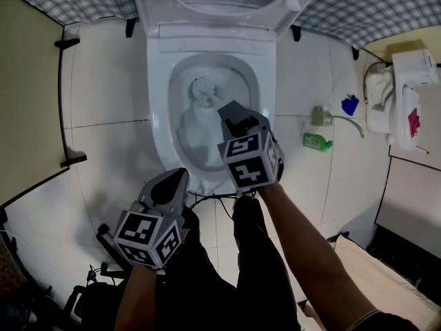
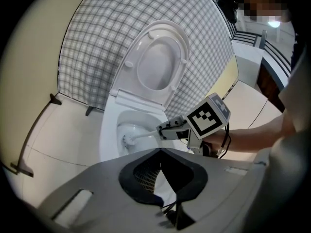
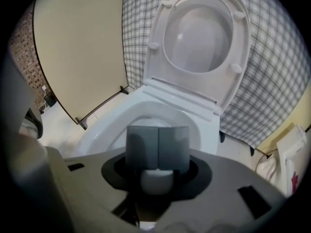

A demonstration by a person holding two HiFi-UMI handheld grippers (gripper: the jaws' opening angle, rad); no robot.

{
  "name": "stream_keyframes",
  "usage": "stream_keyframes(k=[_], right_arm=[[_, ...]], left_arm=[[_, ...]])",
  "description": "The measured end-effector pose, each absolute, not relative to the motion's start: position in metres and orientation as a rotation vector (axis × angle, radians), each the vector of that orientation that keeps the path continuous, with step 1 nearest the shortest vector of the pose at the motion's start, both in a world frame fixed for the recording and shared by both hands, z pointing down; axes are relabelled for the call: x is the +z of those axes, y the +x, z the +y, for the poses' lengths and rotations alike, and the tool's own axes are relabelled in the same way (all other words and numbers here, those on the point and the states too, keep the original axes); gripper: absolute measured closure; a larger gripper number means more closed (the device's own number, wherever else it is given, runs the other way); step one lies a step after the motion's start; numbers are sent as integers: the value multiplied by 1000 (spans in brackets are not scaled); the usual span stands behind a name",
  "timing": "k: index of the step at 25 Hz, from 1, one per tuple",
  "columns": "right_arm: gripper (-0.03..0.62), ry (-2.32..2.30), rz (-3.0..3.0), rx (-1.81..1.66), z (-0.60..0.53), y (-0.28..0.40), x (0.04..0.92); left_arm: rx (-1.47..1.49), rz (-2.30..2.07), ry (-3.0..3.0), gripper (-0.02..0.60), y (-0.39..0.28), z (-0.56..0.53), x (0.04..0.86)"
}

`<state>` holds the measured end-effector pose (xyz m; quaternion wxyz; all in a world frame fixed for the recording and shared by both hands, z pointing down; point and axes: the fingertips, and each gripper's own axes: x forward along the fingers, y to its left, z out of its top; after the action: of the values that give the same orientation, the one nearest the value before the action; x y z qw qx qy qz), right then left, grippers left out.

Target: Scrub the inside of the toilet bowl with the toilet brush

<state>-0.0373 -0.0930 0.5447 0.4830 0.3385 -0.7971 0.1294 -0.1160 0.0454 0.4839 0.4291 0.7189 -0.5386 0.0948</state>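
Scrubbing looks under way: the right claw [image 1: 231,109] is clamped on the toilet brush [image 1: 203,92], bristles inside the toilet bowl [image 1: 157,123], while the left claw [image 1: 173,179], pinched together and empty, hangs before the bowl.

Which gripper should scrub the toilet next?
Right. The right gripper is shut on the toilet brush, whose head sits inside the toilet bowl. The left gripper hangs back, shut and empty.
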Motion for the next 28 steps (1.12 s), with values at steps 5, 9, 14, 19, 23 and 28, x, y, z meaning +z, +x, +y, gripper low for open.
stream_keyframes(k=[5,9,14,19,23,28], right_arm=[[417,909,-1868,355,-107,2,548],[416,879,-1833,353,-95,20,556],[418,839,-1799,346,-75,30,565],[419,778,-1765,347,-47,41,570],[419,722,-1746,332,-23,39,577],[419,697,-1725,379,1,31,585]], left_arm=[[240,-1348,1786,572,-120,47,487],[240,-1349,1780,572,-122,49,487],[240,-1352,1777,572,-123,51,487],[234,-1353,1774,572,-124,53,488],[231,-1346,1774,572,-121,53,489],[234,-1346,1765,572,-122,55,491]])
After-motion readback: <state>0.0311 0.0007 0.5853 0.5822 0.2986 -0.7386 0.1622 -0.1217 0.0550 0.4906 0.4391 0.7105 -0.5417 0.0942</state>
